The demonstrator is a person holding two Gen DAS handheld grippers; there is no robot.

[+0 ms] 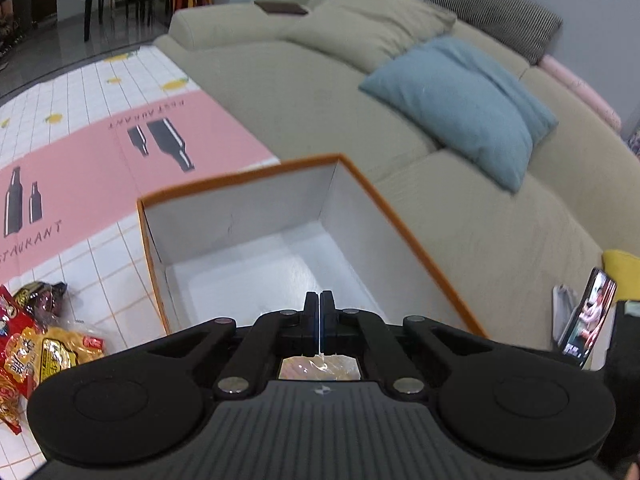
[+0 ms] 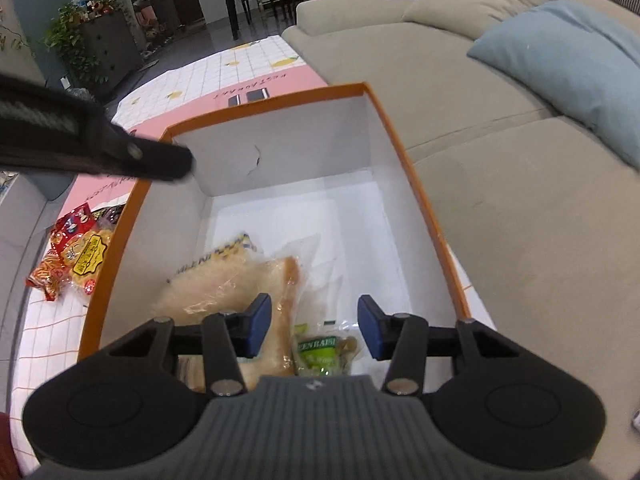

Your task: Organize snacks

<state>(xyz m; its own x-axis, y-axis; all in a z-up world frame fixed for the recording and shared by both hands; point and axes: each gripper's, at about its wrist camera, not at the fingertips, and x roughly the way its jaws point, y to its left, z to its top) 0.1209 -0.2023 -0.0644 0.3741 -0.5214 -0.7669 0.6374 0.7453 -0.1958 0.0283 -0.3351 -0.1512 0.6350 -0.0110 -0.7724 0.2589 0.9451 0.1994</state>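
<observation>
An orange-rimmed box with white inside (image 1: 376,192) (image 2: 380,108) stands on the floor mat beside the sofa. My left gripper (image 1: 320,304) is shut on the thin edge of a clear snack bag (image 1: 320,368), held over the box's near end. My right gripper (image 2: 315,326) is open and empty, over the box's near end. Below it in the box lie a clear bread bag (image 2: 236,280) and a small green snack pack (image 2: 324,354). A pile of red and yellow snack packs (image 1: 36,344) (image 2: 76,256) lies on the mat left of the box.
A beige sofa (image 1: 320,80) (image 2: 500,160) with a blue cushion (image 1: 472,104) runs along the right of the box. A phone (image 1: 588,316) stands propped at the right. The left gripper's arm (image 2: 92,148) crosses the box's far left corner. A dining table and chairs stand far back.
</observation>
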